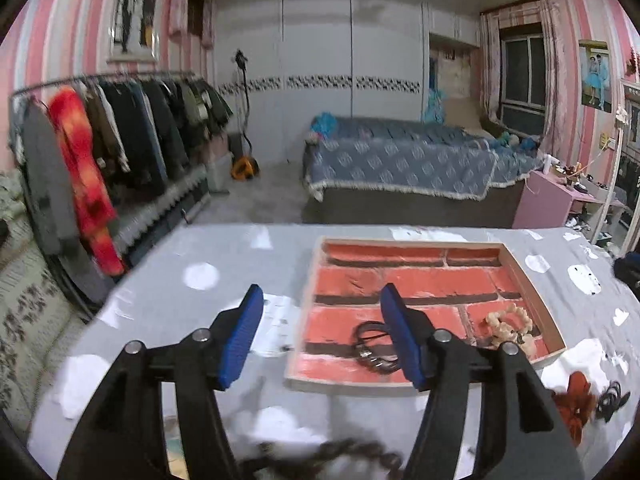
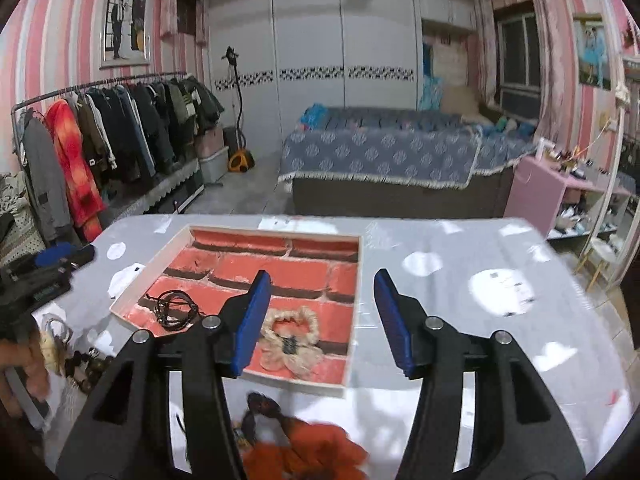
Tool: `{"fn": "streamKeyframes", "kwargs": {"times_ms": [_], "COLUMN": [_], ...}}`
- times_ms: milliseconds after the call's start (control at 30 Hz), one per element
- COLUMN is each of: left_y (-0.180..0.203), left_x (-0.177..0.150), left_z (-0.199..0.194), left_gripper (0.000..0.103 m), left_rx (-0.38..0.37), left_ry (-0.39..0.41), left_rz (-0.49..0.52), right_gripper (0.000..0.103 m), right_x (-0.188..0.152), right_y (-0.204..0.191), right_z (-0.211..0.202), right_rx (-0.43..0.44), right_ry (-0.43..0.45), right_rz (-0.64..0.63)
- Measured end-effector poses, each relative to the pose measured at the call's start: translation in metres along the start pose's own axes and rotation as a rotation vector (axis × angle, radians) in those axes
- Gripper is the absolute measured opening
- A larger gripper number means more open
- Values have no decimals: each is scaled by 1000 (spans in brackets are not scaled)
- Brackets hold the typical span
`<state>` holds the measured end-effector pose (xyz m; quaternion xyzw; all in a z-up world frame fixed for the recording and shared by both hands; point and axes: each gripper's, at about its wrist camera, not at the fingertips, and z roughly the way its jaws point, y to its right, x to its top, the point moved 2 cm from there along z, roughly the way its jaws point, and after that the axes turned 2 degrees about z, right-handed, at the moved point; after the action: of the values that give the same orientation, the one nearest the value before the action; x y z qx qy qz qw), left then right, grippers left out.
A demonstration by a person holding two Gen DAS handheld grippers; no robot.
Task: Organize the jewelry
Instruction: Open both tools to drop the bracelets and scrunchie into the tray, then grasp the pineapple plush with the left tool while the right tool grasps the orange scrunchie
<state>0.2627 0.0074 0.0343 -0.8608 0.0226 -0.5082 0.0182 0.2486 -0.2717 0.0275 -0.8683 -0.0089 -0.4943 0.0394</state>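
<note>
Lying in the tray (image 2: pixel 356 280) already are a black cord necklace (image 2: pixel 174 308) and cream bead bracelet (image 2: pixel 292 336), while both grippers, left gripper (image 1: pixel 320 336) and right gripper (image 2: pixel 322 320), are hovering open-fingered and empty, leaving an orange flower piece (image 2: pixel 304 452) and dark beads (image 1: pixel 344 456) waiting by the table's (image 2: pixel 460 320) near edge.

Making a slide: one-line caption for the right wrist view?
Open right gripper above a tray holding a cream bracelet and black cord necklace.

A blurred dark chain (image 1: pixel 320 456) below the left hand-held gripper (image 1: pixel 322 336) runs off the frame's bottom edge
</note>
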Motion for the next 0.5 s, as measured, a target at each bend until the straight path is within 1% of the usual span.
{"fn": "streamKeyframes", "kwargs": {"times_ms": [67, 100, 200, 267, 400, 500], "left_y": [-11, -14, -27, -33, -43, -48], "left_x": [-4, -7, -24, -39, -68, -95], "left_z": [-24, -33, -60, -75, -96, -110], "left_gripper": [61, 63, 67, 67, 67, 67], "left_rx": [21, 28, 53, 74, 90, 96], "left_ry": [24, 33, 63, 80, 89, 89], "left_rz": [2, 1, -12, -14, -8, -16], "right_gripper": [58, 59, 59, 60, 60, 60], "right_x": [-5, -8, -27, -39, -75, -102], "right_y": [10, 13, 28, 35, 46, 47], "right_z": [-23, -30, -55, -66, -88, -101], "right_rx": [-18, -25, -57, -61, -47, -62], "right_ry": [19, 23, 28, 30, 20, 4], "right_rz": [-3, -5, -9, 4, 54, 57]}}
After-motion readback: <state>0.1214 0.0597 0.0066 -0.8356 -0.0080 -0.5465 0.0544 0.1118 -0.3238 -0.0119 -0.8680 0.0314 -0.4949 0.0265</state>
